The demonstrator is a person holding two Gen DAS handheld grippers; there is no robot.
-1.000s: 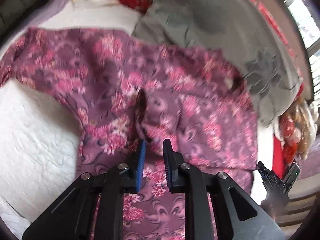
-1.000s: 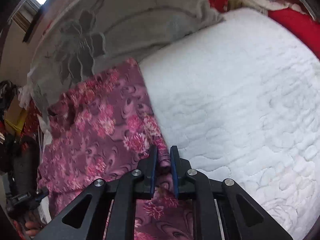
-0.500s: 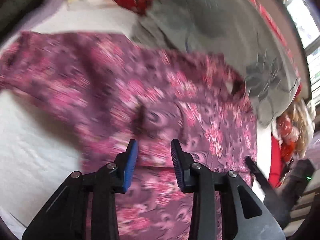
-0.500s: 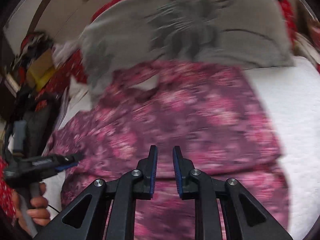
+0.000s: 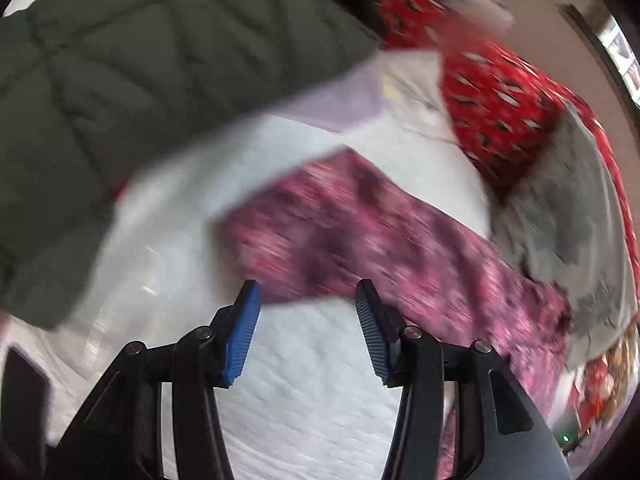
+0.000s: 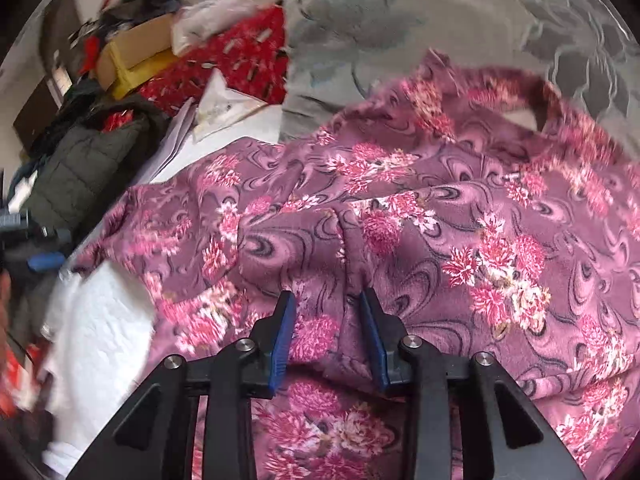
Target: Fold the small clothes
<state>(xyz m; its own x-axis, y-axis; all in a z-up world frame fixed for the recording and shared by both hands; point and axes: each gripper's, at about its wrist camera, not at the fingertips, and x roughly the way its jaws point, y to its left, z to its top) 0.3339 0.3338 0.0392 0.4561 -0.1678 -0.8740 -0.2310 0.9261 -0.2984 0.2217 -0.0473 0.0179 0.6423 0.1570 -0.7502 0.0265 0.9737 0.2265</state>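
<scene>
My left claw (image 5: 307, 300) is spread wide, nothing between its blue pads (image 5: 242, 334), hanging over the bare white quilted bedcover (image 5: 316, 396). Ahead of it the purple floral garment (image 5: 360, 236) lies across the cover, one blurred end just beyond the fingertips; this view is badly smeared. A dark green quilted jacket (image 5: 132, 80) fills the upper left, with red patterned bedding (image 5: 492, 92) and a grey flower-print cloth (image 5: 568, 220) to the right. My right claw (image 6: 327, 308) is parted to a middling gap, set low over the garment (image 6: 400, 232); a raised ridge of its fabric runs toward the space between the pads, but I cannot tell whether they touch it. The garment is spread, rumpled, across most of this view, its neck opening at the upper right against the grey cloth (image 6: 400, 20). The left gripper shows at the far left edge. A cardboard box (image 6: 132, 52) sits among the clutter beyond.
</scene>
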